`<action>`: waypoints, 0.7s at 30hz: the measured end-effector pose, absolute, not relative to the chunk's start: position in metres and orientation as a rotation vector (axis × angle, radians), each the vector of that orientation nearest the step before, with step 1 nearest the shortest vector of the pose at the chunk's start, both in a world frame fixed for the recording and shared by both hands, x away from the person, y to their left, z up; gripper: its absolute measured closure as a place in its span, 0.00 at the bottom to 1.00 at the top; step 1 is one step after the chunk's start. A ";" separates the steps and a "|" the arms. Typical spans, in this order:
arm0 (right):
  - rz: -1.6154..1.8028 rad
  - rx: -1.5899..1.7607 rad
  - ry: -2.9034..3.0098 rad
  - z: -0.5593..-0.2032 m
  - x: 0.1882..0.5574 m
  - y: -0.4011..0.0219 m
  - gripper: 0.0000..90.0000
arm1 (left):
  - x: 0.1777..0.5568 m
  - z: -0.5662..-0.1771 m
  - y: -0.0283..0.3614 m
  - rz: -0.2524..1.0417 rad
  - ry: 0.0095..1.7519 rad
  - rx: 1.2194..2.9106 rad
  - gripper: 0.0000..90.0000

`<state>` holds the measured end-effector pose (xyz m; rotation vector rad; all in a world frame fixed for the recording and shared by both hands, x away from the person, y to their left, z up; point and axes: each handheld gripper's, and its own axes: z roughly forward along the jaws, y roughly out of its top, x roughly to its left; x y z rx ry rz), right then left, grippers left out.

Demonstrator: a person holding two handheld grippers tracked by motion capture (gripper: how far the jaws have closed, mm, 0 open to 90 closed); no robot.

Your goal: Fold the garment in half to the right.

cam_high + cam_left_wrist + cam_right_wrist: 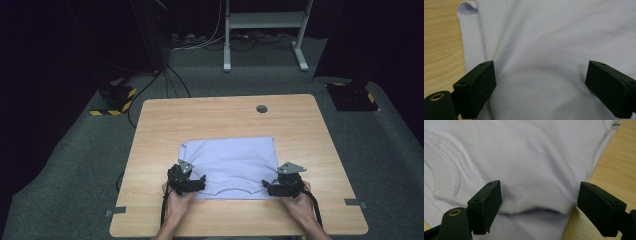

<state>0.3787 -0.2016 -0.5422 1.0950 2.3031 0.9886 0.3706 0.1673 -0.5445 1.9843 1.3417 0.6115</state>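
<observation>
Both grippers, left gripper [197, 178] and right gripper [272, 185], gape wide and empty over the folded shirt [235, 162] on the bench [220, 116]; an uneven pinch may undo its fold

Far half of table [225, 117]: bare wood, open passage
Left and right margins: free strips beside folded lavender T-shirt [232, 162]
Obstacle: grommet hole [261, 108], far centre

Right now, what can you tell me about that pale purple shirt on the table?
The shirt is pale lilac, soft knit cloth as it looks, folded into a rough rectangle and lying flat on the wooden table, nearer the person's edge. Its stitched neckline faces the person, and a folded sleeve edge shows at its left side. The left gripper and right gripper sit at its near corners, fingers spread wide over gently wrinkled cloth.
</observation>
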 end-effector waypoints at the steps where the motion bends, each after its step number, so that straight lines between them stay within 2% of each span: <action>1: 0.994 1.118 2.304 -0.542 0.379 -0.206 0.21 | 0.369 -0.543 0.170 0.613 1.349 1.977 0.11; 6: 1.035 1.170 2.238 -0.533 0.379 -0.211 0.21 | 0.376 -0.530 0.174 0.598 1.358 1.881 0.09; 12: 1.056 1.123 2.240 -0.522 0.401 -0.181 0.21 | 0.404 -0.531 0.160 0.632 1.366 1.957 0.09; 15: 0.987 1.140 2.288 -0.532 0.415 -0.172 0.20 | 0.411 -0.543 0.165 0.574 1.421 1.979 0.07; 21: 0.994 1.165 2.305 -0.537 0.416 -0.191 0.21 | 0.407 -0.537 0.187 0.598 1.441 1.973 0.08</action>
